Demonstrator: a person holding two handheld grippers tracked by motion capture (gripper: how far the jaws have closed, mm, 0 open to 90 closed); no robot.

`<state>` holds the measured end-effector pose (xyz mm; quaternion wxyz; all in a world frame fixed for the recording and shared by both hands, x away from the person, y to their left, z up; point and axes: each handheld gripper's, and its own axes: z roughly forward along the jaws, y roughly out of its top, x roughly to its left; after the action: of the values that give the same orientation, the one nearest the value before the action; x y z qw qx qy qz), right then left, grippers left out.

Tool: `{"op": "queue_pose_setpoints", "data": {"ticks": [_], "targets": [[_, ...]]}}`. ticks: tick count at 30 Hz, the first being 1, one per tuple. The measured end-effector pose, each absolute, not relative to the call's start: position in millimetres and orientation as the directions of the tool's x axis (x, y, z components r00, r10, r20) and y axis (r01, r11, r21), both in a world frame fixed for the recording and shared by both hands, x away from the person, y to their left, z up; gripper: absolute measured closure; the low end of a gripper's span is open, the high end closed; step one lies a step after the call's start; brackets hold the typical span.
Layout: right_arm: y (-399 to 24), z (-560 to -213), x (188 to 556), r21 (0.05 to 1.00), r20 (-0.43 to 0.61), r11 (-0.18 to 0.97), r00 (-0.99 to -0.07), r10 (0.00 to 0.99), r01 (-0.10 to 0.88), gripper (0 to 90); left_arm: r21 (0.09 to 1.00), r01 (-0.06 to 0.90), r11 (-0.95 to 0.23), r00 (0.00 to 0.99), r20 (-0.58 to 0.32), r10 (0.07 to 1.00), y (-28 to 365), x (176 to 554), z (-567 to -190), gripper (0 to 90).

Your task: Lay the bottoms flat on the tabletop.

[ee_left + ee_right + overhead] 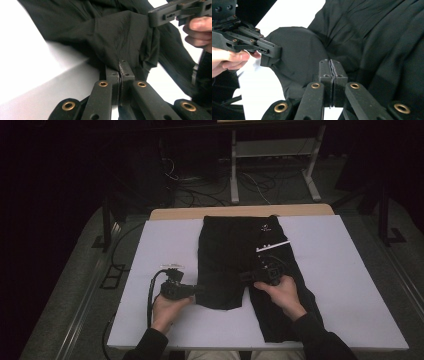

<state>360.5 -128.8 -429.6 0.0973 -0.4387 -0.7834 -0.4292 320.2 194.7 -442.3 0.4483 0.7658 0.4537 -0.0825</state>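
Black shorts (225, 250) lie flat on the white table top (345, 270), waistband at the far side. My left gripper (199, 290) is at the outer hem of the left leg, and in the left gripper view (122, 67) its jaws are pressed together on a fold of the black cloth (117, 37). My right gripper (246, 276) is at the inner side of the same leg hem, and in the right gripper view (331, 65) it is shut on the cloth (374, 37). Each gripper shows in the other's view, the right gripper (155, 18) and the left gripper (270, 51), with the hem stretched between them.
A white strip (273, 245) lies on the shorts near the right hip. Behind the table a white desk frame (272, 150) stands over loose cables on the floor. The table's near edge runs just in front of both forearms.
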Motion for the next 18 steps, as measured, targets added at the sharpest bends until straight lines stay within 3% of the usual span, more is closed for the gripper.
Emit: {"op": "queue_pose_setpoints", "data": {"ticks": [3, 18], "targets": [[-125.0, -429.5, 353.7, 0.578, 0.534, 0.268, -0.605, 0.59, 0.771, 87.6, 0.596, 0.786, -0.163, 0.559, -0.574, 0.599, 204.9, 311.8, -441.9, 87.9], [-101.1, -439.7, 326.2, 0.537, 0.565, 0.347, -0.634, 0.528, 0.769, 87.3, 0.551, 0.799, -0.241, 0.574, -0.578, 0.58, 228.9, 295.6, -443.1, 87.4]]}}
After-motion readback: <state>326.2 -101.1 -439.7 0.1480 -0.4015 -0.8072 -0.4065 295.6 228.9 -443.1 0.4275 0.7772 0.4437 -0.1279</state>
